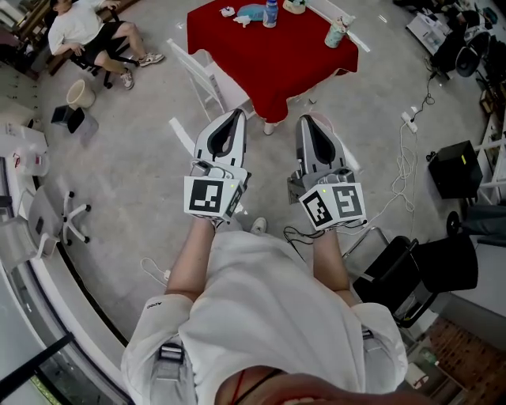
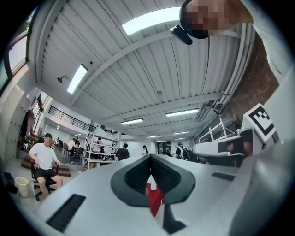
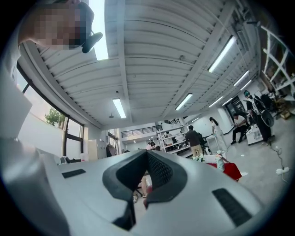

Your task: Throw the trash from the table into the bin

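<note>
**Closed and empty**

The left gripper (image 1: pixel 235 115) and right gripper (image 1: pixel 307 122) point toward the red-covered bench (image 1: pixel 273 75), both with jaws closed on nothing. A bottle (image 1: pixel 271 13) and a cup (image 1: pixel 336 33) stand on the bench, well apart from both grippers.

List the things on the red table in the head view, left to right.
small white item → light blue object → bottle → pale item at the picture's top edge → patterned cup
</note>
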Motion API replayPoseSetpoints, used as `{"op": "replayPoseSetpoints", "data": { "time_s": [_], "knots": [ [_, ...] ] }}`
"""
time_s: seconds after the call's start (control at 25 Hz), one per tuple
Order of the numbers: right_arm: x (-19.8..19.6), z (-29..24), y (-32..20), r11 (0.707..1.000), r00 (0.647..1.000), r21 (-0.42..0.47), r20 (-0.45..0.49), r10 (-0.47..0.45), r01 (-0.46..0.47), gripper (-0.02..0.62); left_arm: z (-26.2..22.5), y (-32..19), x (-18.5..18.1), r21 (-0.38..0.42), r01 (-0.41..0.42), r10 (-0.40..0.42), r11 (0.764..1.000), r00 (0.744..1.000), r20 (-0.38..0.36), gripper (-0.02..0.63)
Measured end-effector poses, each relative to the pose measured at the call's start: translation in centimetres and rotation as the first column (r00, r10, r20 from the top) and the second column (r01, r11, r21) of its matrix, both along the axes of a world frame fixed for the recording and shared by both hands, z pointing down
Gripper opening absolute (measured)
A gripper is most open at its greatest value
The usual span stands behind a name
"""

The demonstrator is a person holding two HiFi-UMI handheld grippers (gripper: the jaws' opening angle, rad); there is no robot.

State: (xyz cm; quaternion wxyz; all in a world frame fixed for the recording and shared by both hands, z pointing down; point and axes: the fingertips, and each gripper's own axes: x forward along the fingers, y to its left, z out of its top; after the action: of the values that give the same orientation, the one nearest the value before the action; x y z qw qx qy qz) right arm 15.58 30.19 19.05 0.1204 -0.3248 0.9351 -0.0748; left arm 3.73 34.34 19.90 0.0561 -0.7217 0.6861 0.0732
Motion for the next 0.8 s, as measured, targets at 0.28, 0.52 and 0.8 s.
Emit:
{"op": "replayPoseSetpoints", "data": {
  "time_s": [0.28,0.52,0.8],
  "knots": [
    [-1.6,0.3,-0.7,0.998,0.998,0.016,-0.033,-0.054,0.054,0.008,0.4,-0.5,-1.8,0.001,0.049,-0.049,0.999,0.999,-0.018,0.005],
    [-3.5,1.3,-2.9,0.999,0.996,0.013,-0.07,-0.048,0.049,0.008,0.8,-2.7,-3.8,0.017,0.053,-0.052,0.998,0.998,-0.02,0.005],
    [-6.3,2.6,-8.4,1.0,0.995,-0.002,-0.103,-0.008,0.008,0.008,1.6,-8.8,-6.8,0.015,0.019,-0.018,1.0,0.999,-0.034,0.005]
  ]
}}
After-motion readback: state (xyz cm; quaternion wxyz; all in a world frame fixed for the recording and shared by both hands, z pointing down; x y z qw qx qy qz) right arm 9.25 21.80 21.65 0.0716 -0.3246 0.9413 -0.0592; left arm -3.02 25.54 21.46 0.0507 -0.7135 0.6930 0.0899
